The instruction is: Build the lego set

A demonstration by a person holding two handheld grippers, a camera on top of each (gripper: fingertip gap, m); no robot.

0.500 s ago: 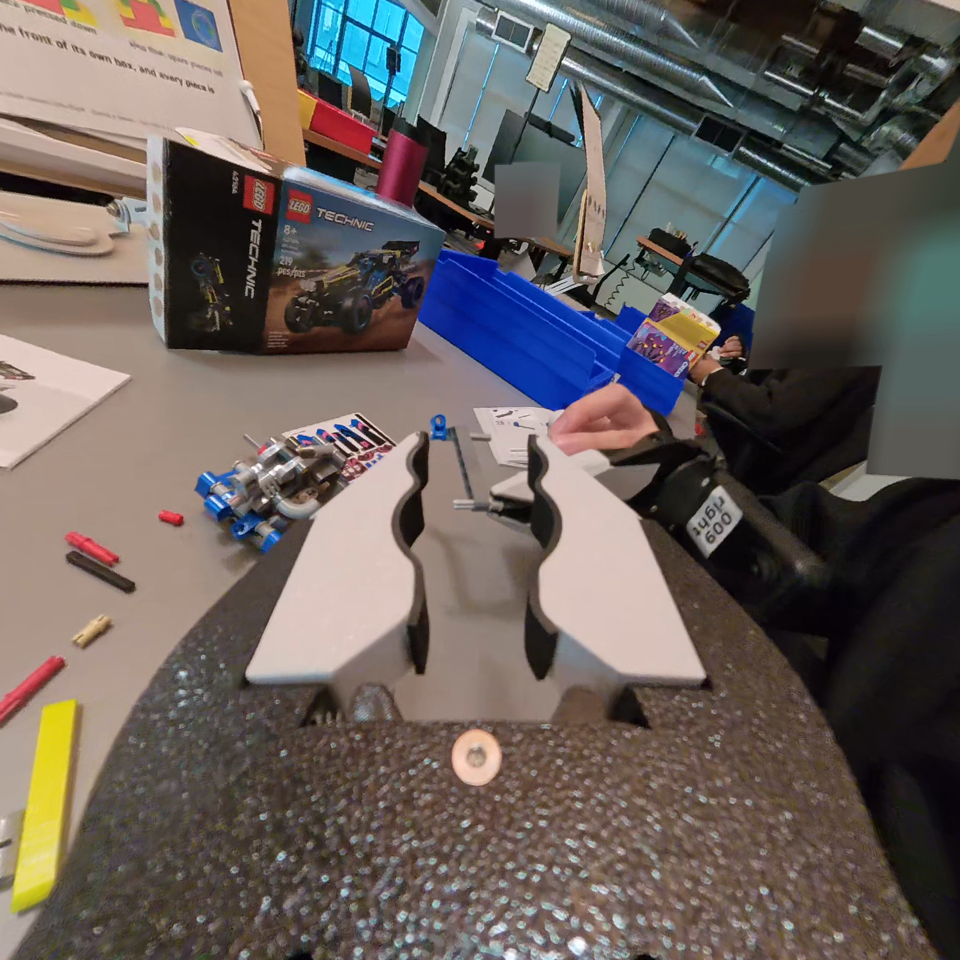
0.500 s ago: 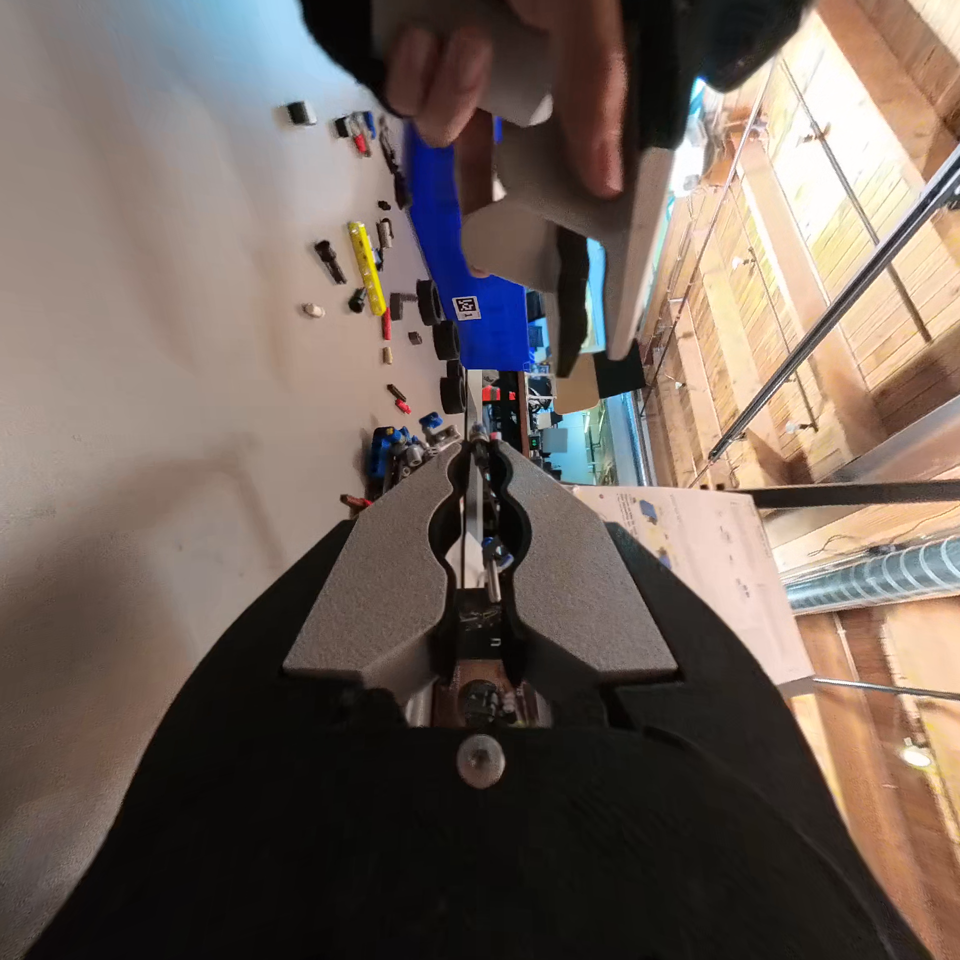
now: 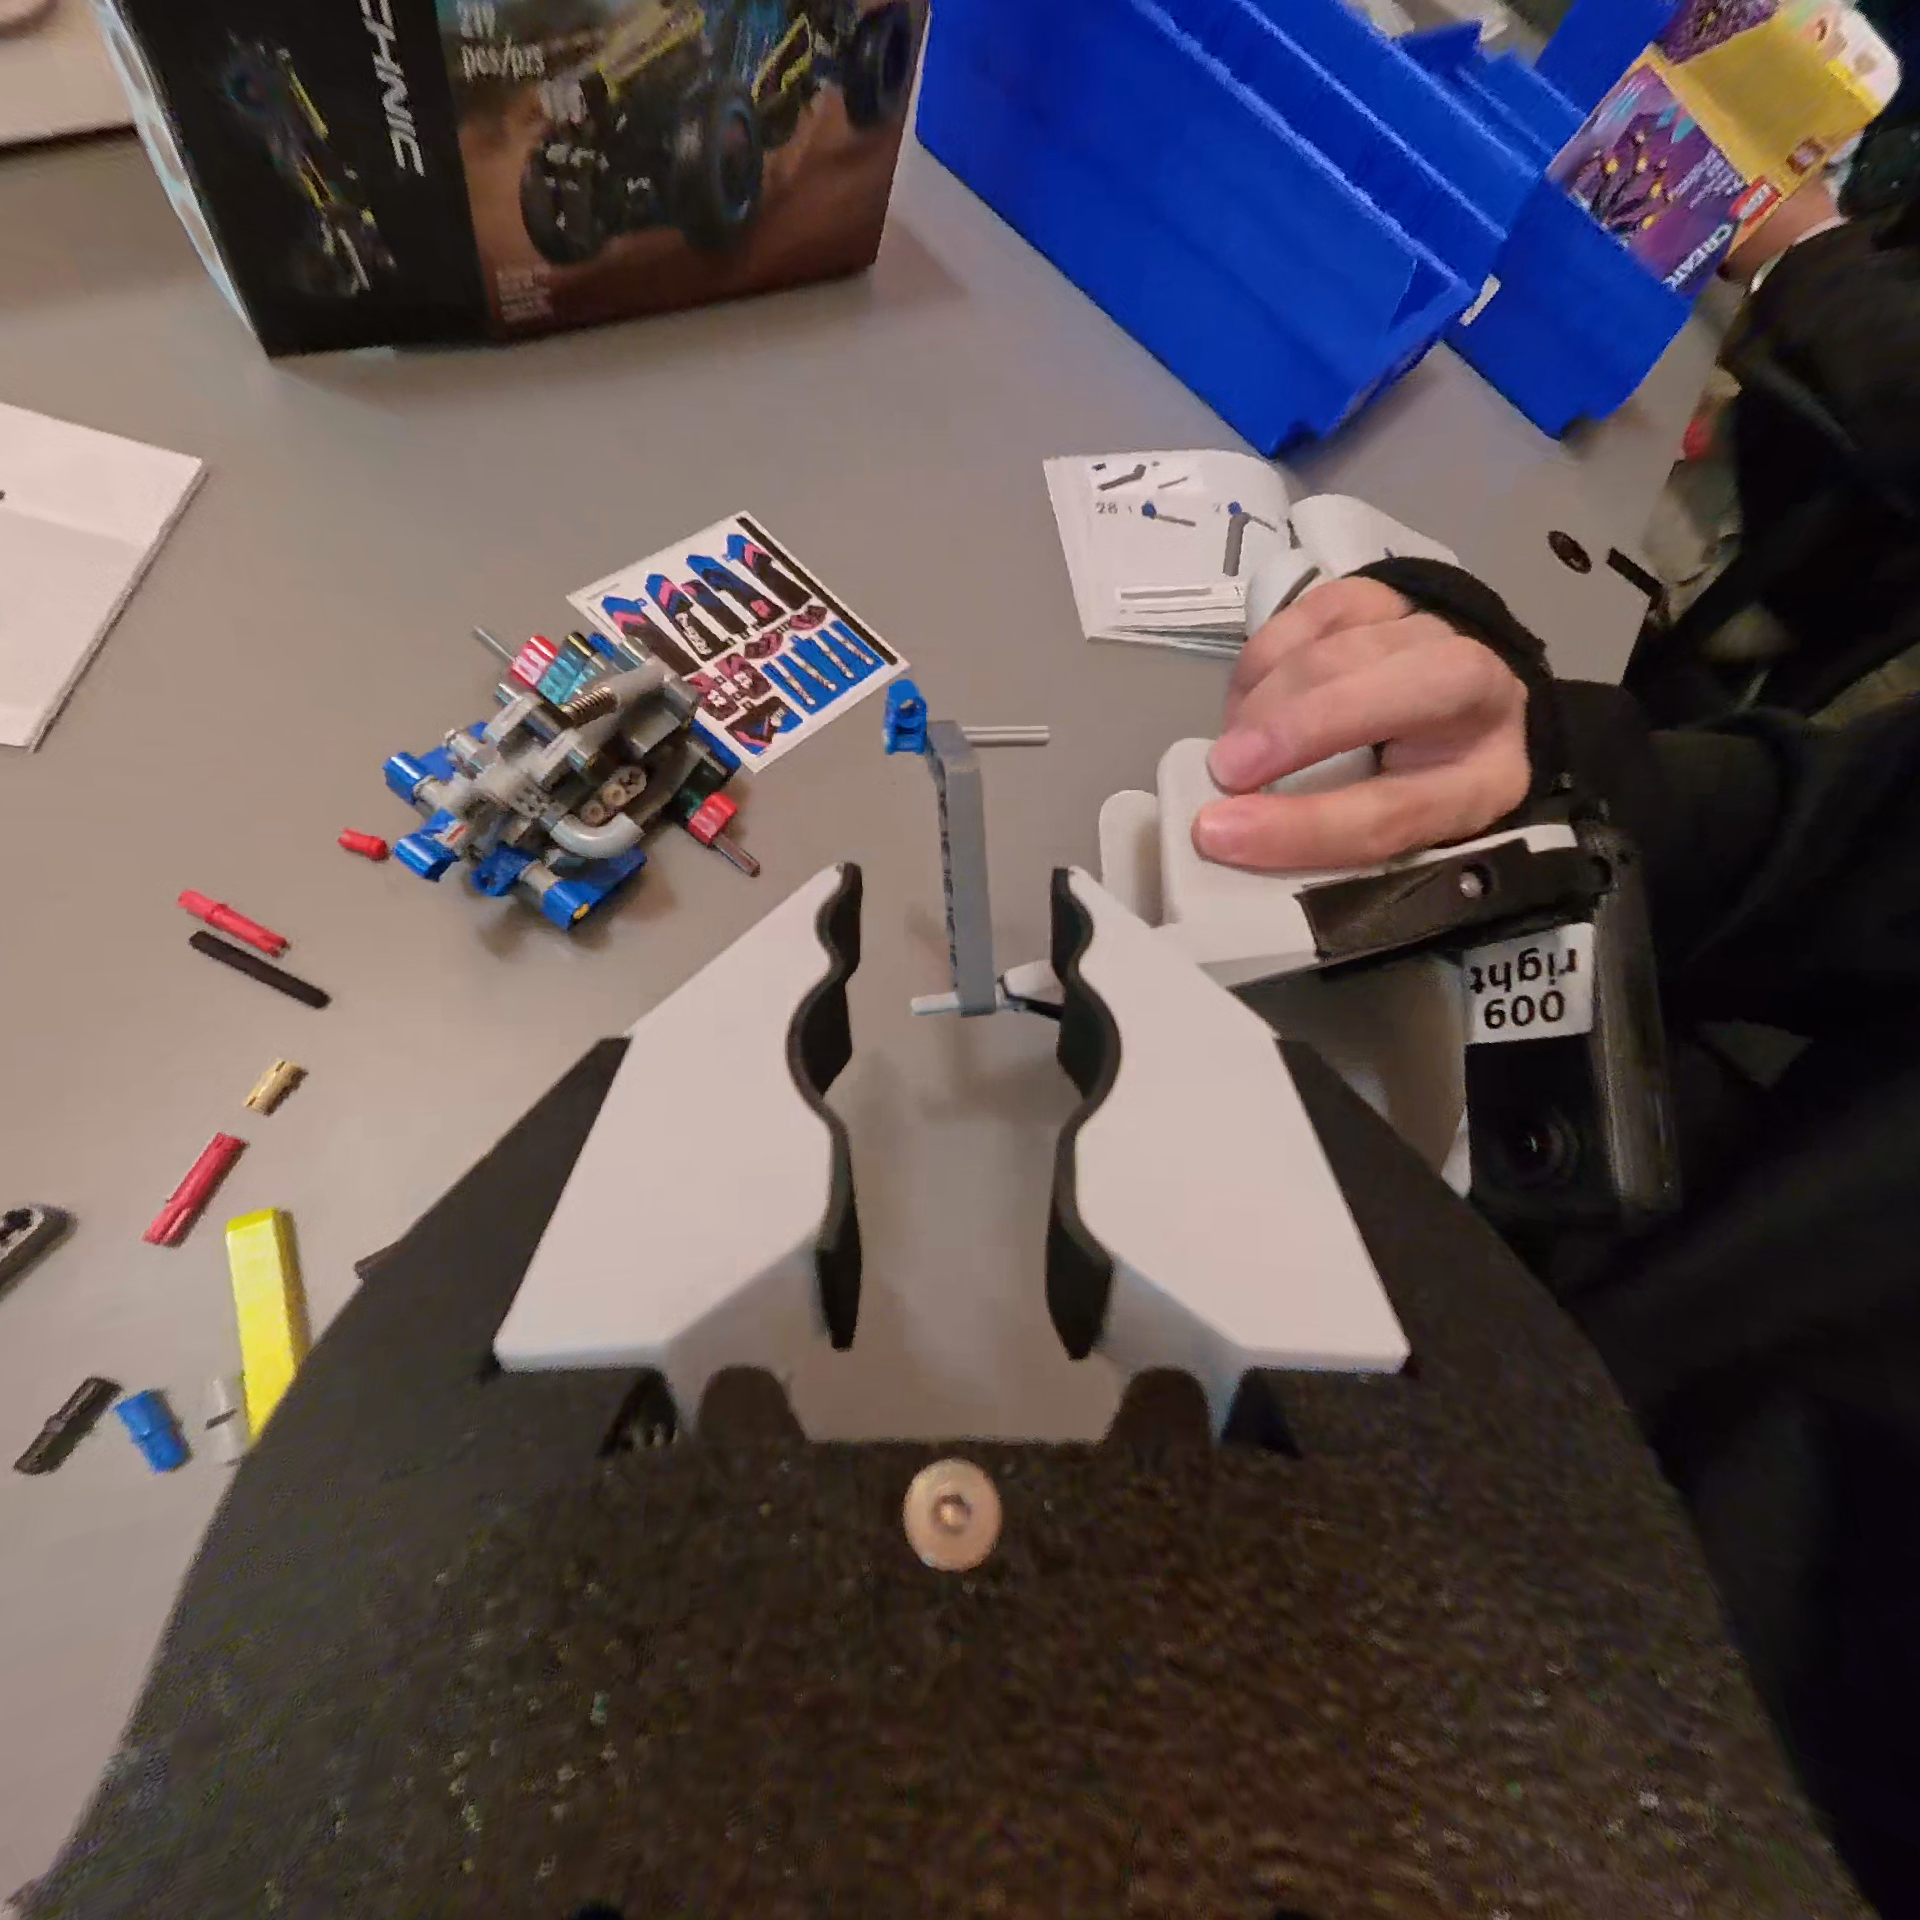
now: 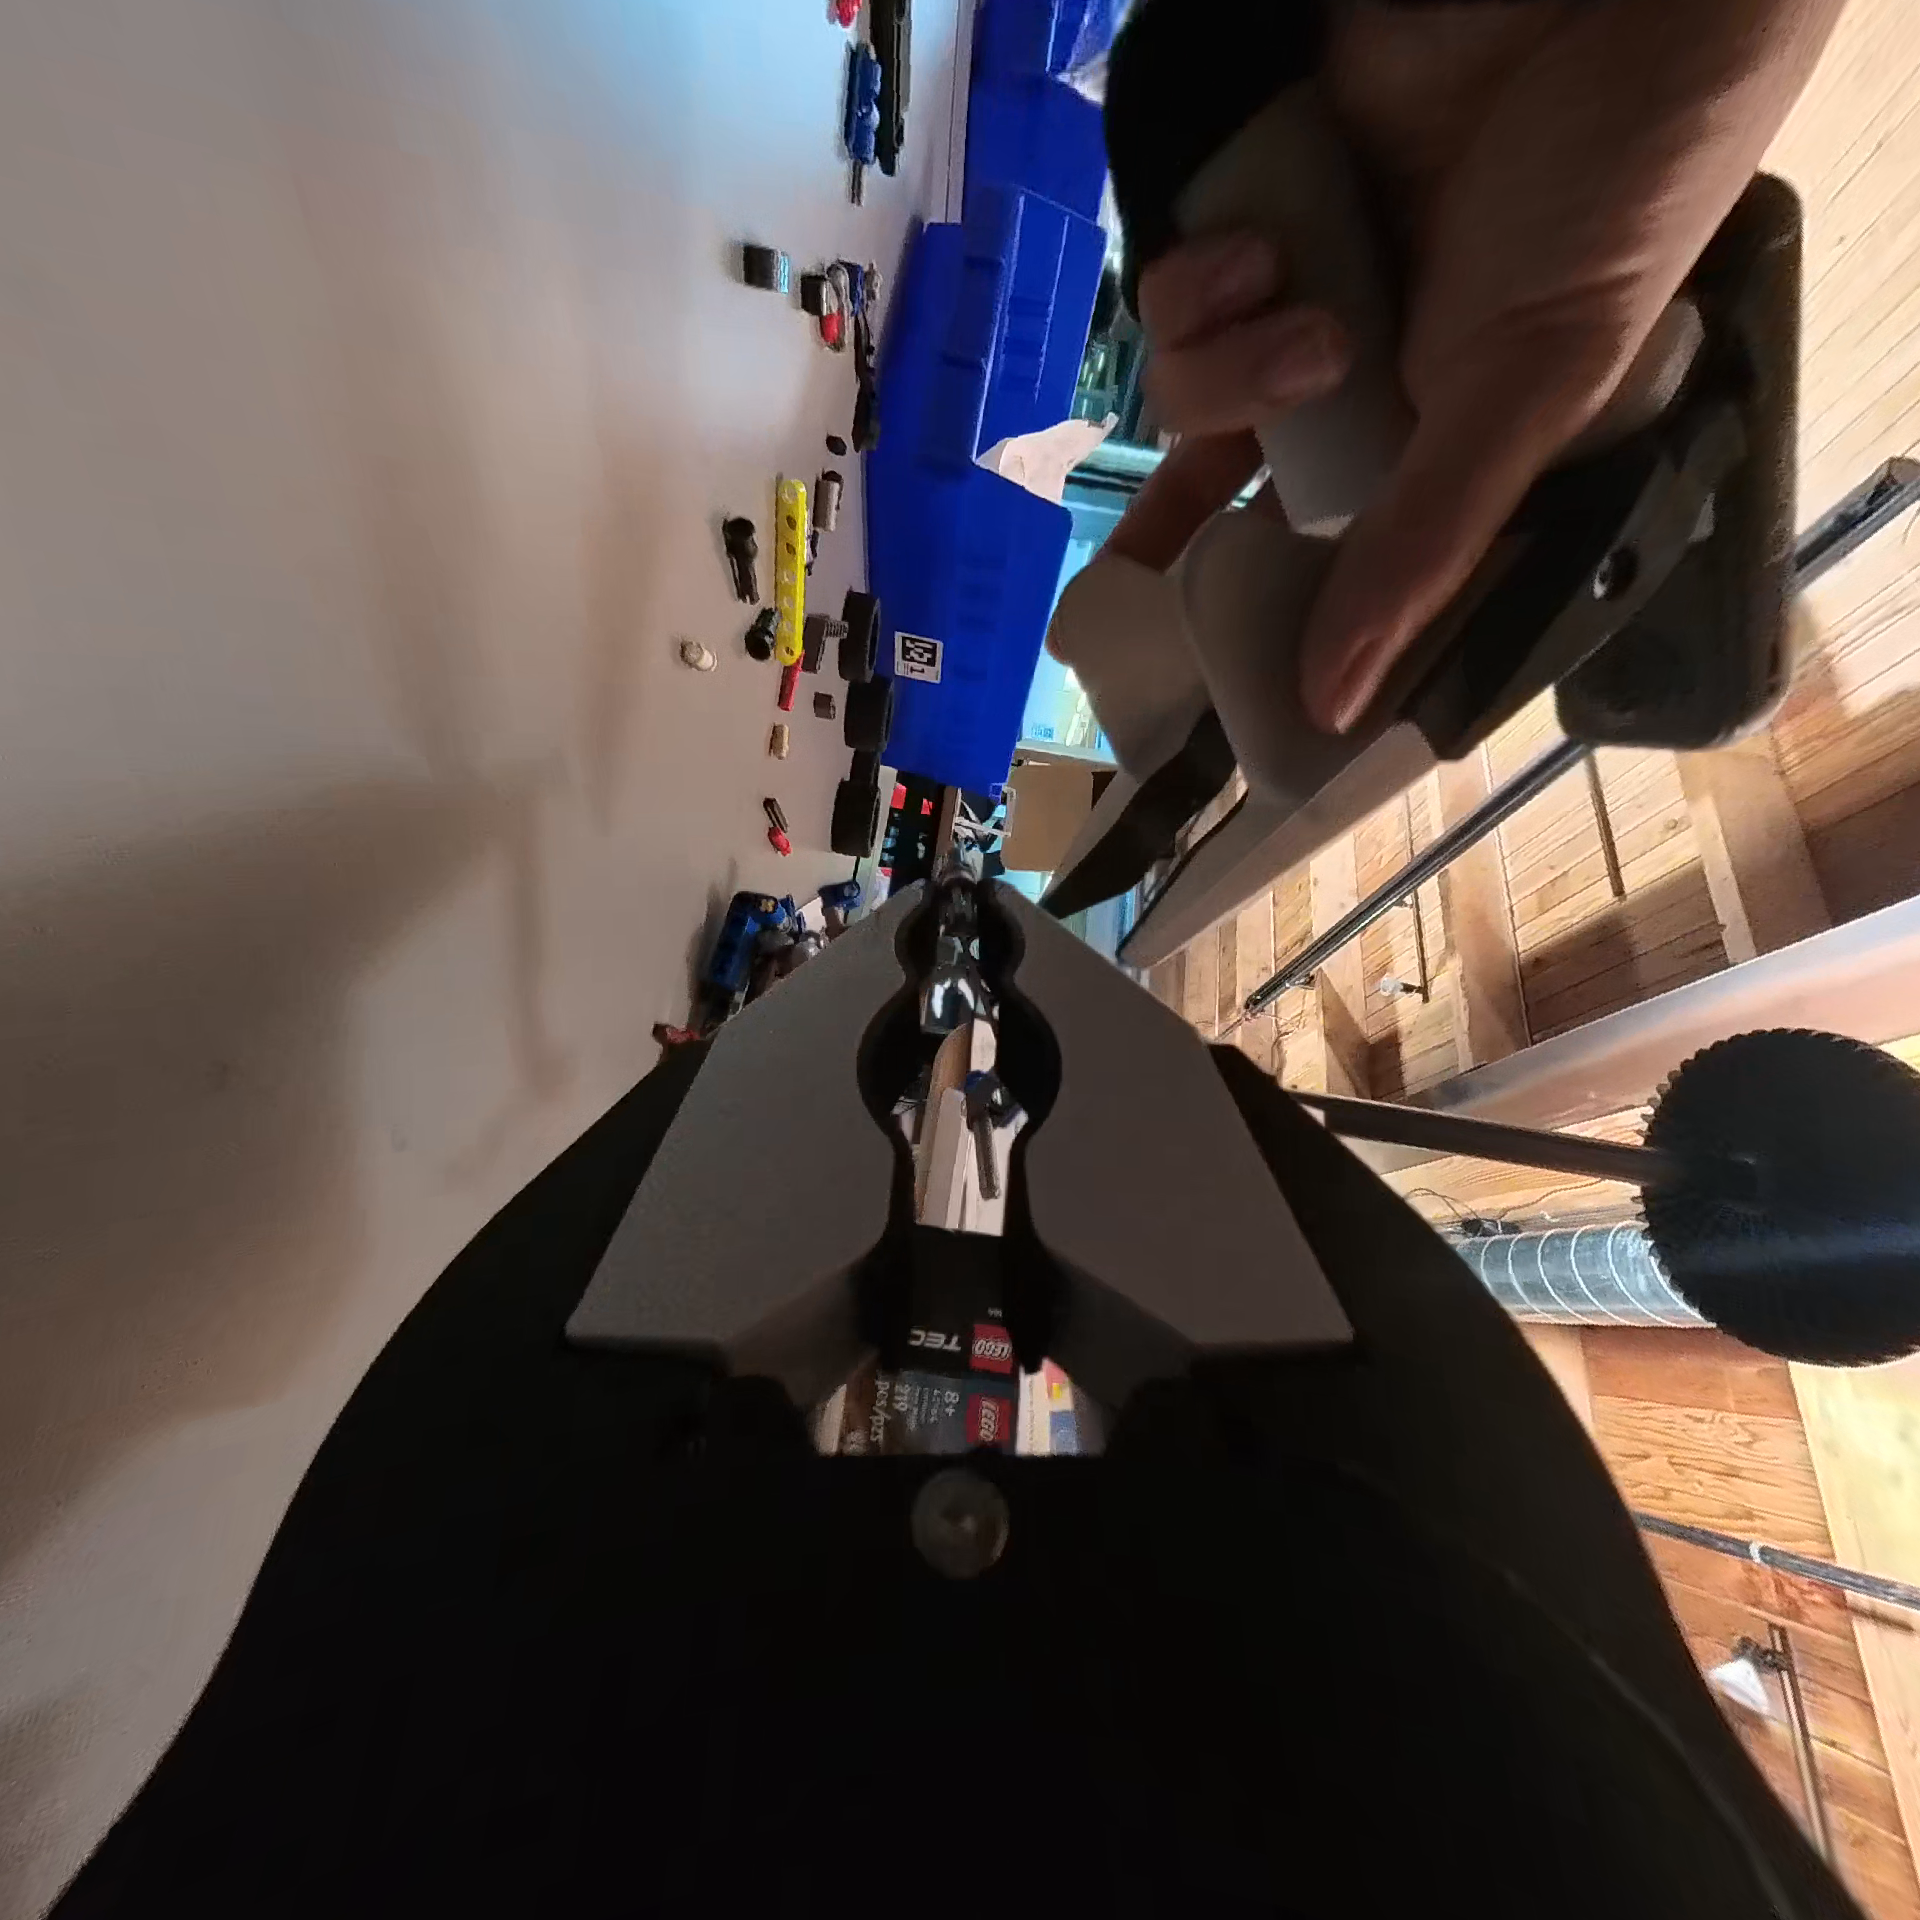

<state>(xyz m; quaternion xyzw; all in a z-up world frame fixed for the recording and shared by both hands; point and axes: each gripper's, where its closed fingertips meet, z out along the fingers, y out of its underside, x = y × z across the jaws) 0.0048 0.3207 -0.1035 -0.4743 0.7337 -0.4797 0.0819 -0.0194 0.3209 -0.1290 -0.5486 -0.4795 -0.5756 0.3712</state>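
Left wrist view shows us our left gripper (image 3: 956, 914) with its jaws standing well apart and nothing between them, hovering above the grey table (image 3: 623, 436). Just ahead of its tips, our right gripper (image 4: 961, 914) comes in from the right and pinches the near end of a grey beam (image 3: 964, 862), with jaws closed on it. The beam's long axis runs straight away from the left gripper, roughly in line with its open gap; a blue connector (image 3: 906, 719) sits at the far end, and thin grey axles poke out sideways at both ends. In the right wrist view the piece is mostly hidden between the closed fingers. The half-built chassis (image 3: 551, 800) lies on the table to the left and a little farther off, beside the sticker sheet (image 3: 738, 634). We judge the left gripper nearer the chassis, while the beam lies dead ahead of it.
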